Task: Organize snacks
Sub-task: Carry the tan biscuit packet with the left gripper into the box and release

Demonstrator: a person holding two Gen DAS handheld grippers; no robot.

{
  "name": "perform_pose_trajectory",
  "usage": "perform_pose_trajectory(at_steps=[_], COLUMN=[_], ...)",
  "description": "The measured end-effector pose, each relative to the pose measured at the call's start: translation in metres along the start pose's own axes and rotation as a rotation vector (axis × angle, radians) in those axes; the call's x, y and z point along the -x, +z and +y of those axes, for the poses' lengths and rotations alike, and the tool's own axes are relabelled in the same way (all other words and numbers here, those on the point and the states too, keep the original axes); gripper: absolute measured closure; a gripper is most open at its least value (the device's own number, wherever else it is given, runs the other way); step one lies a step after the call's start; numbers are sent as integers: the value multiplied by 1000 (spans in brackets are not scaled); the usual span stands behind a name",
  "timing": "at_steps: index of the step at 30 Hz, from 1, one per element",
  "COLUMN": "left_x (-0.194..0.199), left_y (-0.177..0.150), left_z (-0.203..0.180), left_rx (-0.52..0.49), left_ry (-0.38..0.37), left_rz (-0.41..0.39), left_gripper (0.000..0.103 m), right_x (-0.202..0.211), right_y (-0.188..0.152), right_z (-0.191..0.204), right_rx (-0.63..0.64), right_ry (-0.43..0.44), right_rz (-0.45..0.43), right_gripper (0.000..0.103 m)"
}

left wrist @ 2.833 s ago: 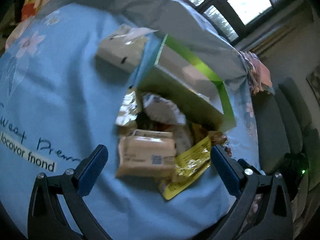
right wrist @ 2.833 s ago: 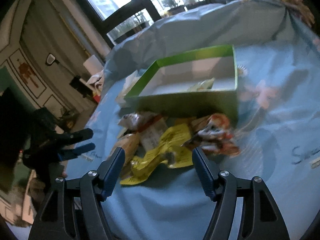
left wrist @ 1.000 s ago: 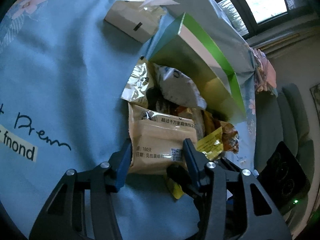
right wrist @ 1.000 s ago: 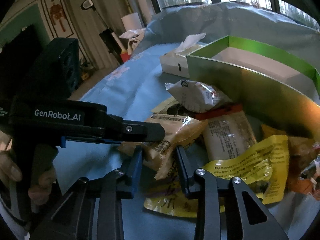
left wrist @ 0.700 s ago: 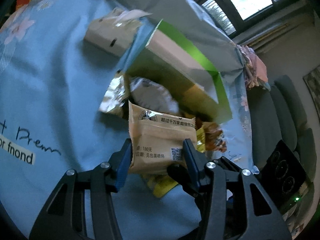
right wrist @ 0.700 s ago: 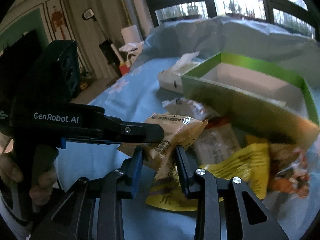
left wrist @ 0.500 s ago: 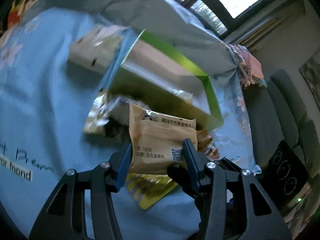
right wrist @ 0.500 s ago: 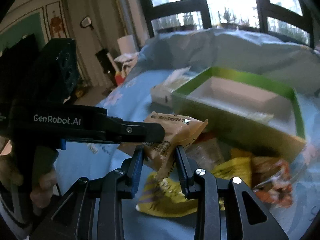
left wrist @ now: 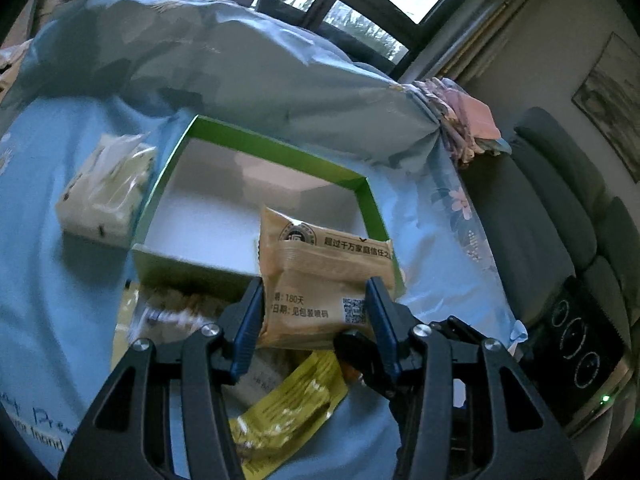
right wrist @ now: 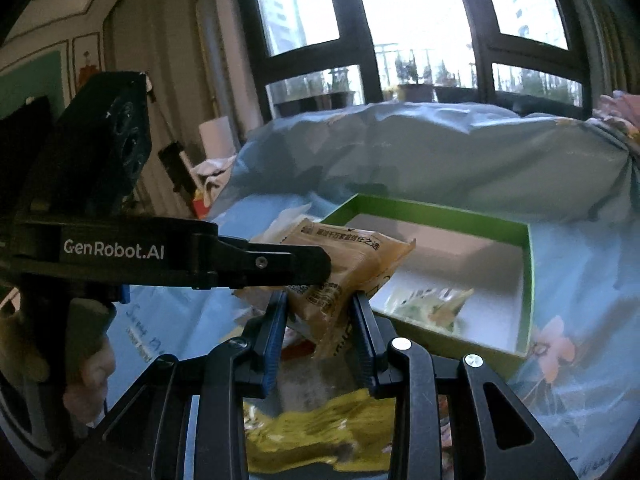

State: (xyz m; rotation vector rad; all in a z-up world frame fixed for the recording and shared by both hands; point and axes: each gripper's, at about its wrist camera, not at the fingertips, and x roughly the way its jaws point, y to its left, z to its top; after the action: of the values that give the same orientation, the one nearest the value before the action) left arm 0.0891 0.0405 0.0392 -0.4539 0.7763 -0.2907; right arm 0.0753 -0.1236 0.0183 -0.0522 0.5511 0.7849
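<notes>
A tan snack packet (left wrist: 324, 280) with a QR code is held in the air between both grippers. My left gripper (left wrist: 314, 312) is shut on its wide end. My right gripper (right wrist: 320, 312) is shut on the packet's other end (right wrist: 340, 276), and the left gripper's black body (right wrist: 160, 256) crosses that view. The packet hangs over the near wall of an open green box (left wrist: 260, 148) with a white inside. One greenish packet (right wrist: 428, 300) lies in the box (right wrist: 528, 280). A yellow packet (left wrist: 280, 416) and other snacks lie below on the blue cloth.
A white tissue pack (left wrist: 104, 192) lies left of the box. A bunched blue quilt (left wrist: 240, 64) rises behind the box. A grey sofa (left wrist: 560, 216) stands at the right. Windows are at the back.
Both grippers closed on the tan packet in the pile and have lifted it together up and toward the green box, whose inside now shows.
</notes>
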Motion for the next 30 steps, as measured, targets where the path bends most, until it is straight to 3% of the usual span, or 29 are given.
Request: perform_pose_trajectory(at_steps=[15,30], left_x=[-32,-66], left_y=[34,45], left_z=[-3,20], left_rx=[-57,-26], left_ry=[-20,-40], left_rz=[-34,-22], left_gripper=[53,53], right_x=[-25,-58], right_y=[22,24], right_z=[-31,-49], right_rx=[-11,-8], right_ry=[-57,-99], right_rz=[-29,23], right_gripper=[69,69])
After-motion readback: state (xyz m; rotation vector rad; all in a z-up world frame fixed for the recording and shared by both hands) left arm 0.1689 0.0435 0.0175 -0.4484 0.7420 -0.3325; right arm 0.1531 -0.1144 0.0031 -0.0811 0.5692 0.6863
